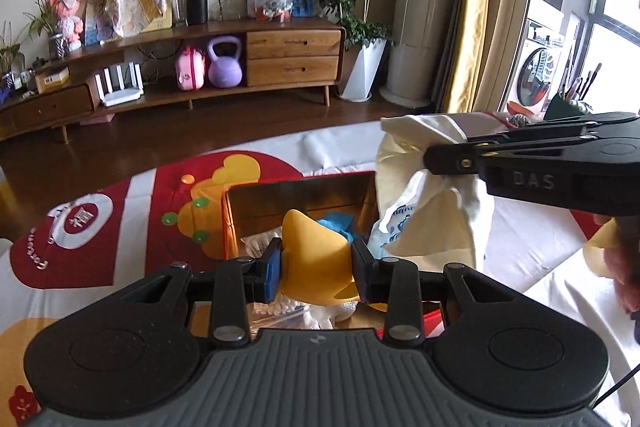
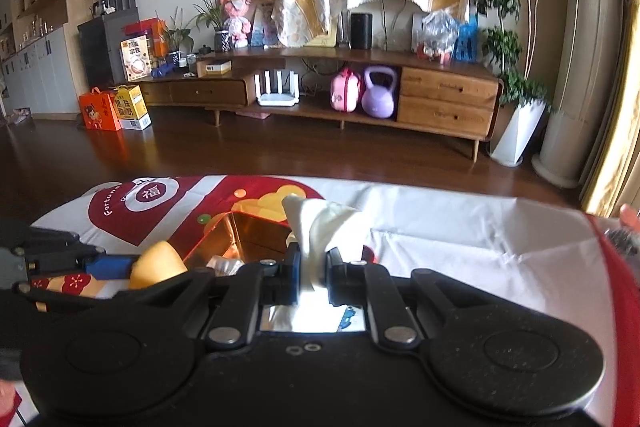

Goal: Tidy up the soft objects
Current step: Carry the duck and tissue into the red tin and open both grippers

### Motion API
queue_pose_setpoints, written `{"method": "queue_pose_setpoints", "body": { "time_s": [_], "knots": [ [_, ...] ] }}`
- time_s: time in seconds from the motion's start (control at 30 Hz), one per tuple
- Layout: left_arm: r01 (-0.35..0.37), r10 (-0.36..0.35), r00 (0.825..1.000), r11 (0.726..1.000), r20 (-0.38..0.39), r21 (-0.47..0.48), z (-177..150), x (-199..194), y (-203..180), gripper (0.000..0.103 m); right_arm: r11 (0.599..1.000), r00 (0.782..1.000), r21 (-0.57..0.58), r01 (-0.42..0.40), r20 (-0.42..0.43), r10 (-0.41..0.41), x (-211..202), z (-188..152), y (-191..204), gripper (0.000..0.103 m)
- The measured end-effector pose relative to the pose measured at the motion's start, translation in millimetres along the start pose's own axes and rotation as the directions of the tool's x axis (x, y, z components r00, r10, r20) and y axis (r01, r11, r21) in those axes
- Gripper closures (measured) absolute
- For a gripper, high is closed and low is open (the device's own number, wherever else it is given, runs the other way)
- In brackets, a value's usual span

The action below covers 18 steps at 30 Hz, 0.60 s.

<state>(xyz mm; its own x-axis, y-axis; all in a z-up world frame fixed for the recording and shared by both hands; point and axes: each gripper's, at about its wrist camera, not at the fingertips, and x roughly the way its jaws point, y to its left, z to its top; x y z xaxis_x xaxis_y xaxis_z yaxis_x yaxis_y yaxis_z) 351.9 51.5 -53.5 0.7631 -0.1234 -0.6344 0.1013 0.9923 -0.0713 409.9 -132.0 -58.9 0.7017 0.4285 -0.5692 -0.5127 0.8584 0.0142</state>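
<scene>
Table under red-white cloth lying well clear of cabinet, bare floor between. Gold box sitting open on table. Left gripper pinching yellow soft toy over box. Right gripper nearly closed, clamping white cloth bag at box's right edge.

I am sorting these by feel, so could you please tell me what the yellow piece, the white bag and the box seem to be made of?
Yellow piece: smooth, matte, likely soft rubber or foam; it has rounded, even curves.
White bag: thin cloth or non-woven fabric, creased and bunched where it is pinched.
Box: glossy gold inner walls that mirror light, probably tin or foil-lined card.
</scene>
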Motion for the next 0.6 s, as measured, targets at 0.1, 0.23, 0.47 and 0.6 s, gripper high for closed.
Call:
{"method": "queue_pose_setpoints", "body": {
  "time_s": [0.1, 0.23, 0.47, 0.6],
  "knots": [
    [0.003, -0.003, 1.000, 1.000, -0.012, -0.008, -1.6, 11.3, 0.9, 0.068, 1.000, 1.000, 0.004, 0.006, -0.018, -0.006, 16.6, -1.6, -1.2, 0.091],
    [0.005, -0.006, 1.000, 1.000, -0.027, -0.020, -4.9, 22.9, 2.3, 0.068, 1.000, 0.999, 0.029, 0.004, -0.040, -0.003, 35.4, -5.3, -5.8, 0.090],
    [0.015, -0.016, 0.999, 1.000, -0.045, -0.027, -10.5, 40.3, 3.8, 0.068, 0.999, 0.997, 0.048, 0.015, -0.075, -0.011, 57.4, -11.5, -8.0, 0.089],
    [0.012, -0.013, 0.998, 1.000, -0.054, -0.029, -12.5, 48.2, 4.7, 0.068, 0.998, 0.995, 0.059, 0.028, -0.101, -0.022, 67.5, -16.2, -9.0, 0.089]
  ]
}}
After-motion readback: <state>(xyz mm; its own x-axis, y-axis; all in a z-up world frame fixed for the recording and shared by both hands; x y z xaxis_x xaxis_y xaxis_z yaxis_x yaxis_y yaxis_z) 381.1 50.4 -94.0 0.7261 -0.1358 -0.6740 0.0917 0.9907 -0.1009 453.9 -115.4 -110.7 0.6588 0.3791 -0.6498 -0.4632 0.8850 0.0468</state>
